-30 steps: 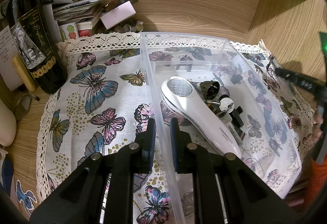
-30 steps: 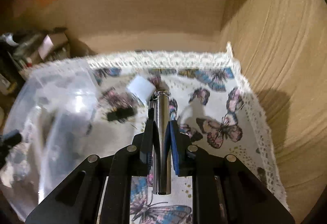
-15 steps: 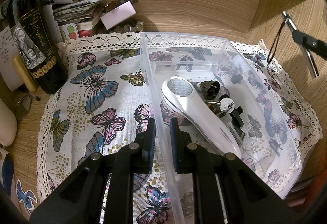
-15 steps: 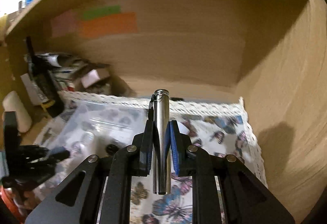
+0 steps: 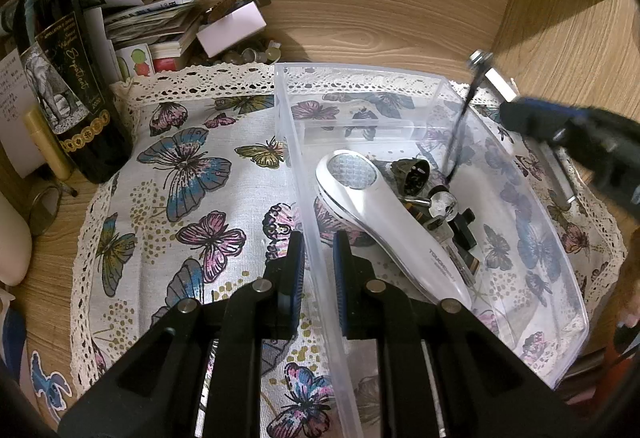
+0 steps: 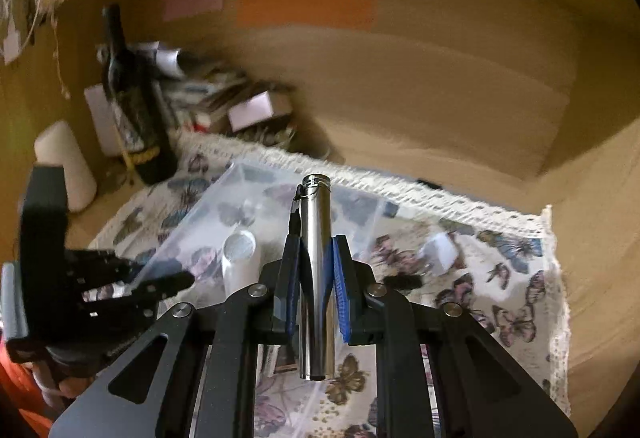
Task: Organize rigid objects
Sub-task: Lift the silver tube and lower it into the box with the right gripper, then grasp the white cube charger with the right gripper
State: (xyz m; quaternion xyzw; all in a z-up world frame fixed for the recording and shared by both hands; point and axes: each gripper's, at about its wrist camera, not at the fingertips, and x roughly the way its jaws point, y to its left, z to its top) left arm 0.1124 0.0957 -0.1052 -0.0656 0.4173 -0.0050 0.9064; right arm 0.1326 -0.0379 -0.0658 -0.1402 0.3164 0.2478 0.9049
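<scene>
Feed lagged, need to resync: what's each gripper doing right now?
Left gripper: shut on the clear plastic bin's left wall.
Right gripper: shut on the metal cylinder, held above the bin.

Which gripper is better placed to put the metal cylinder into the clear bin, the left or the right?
The right gripper: it is shut on the metal cylinder and hangs over the clear bin. The left gripper straddles the bin's near wall, steadying it.

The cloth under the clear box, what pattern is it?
Colourful butterflies on the white cloth with a lace edge; the left wrist view shows it best.
</scene>
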